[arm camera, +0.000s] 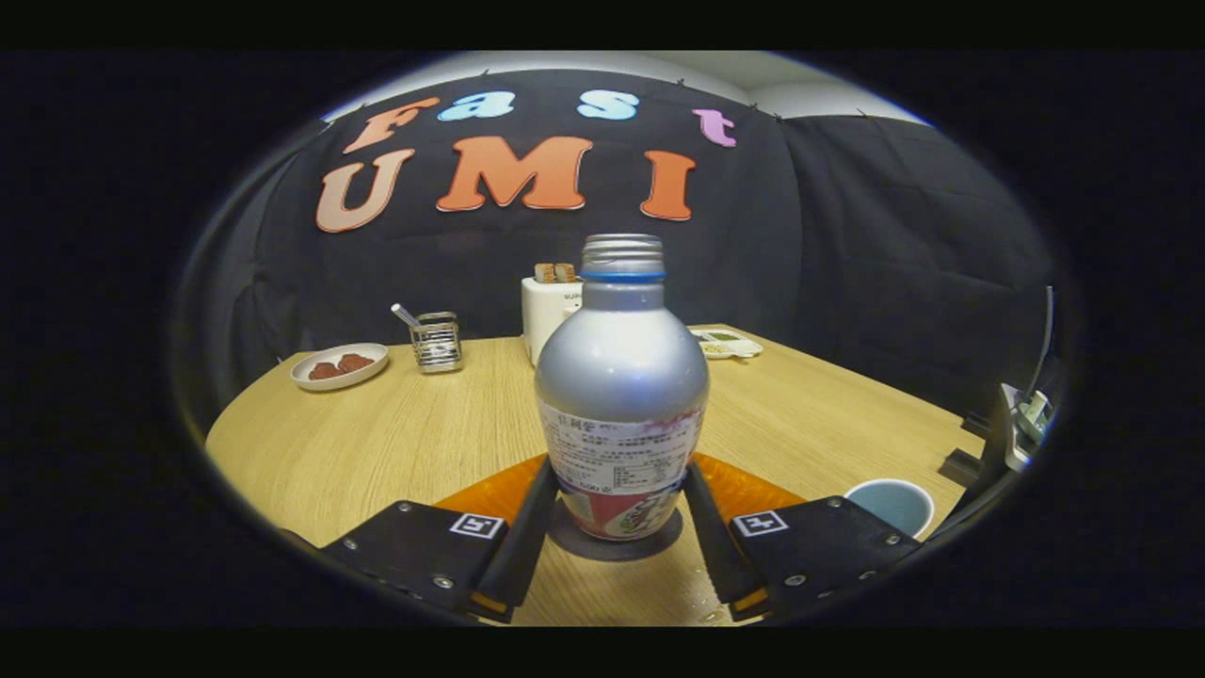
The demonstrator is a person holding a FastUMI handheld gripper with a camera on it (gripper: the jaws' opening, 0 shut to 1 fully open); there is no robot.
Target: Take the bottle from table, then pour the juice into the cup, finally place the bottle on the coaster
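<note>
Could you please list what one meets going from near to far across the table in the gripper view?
Gripper fingers either side of the bottle on its dark coaster → white toaster → black cloth wall.

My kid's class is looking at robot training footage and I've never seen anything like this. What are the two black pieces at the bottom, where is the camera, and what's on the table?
No robot arm here: a person carries a hand-held tool with two fingers, and the camera rides on it, looking forward along those fingers. That is why the picture looks round and bent.

The two black pieces are the fingers. They stand on either side of a silver bottle with its cap off, close against its lower part; whether they press on it I cannot tell. The bottle stands upright on a dark round coaster, with an orange mat behind it.

To the right of the fingers sits a pale blue cup. Farther back on the wooden table are a dish of brown food, a wire holder, a white toaster and a small tray.
</note>
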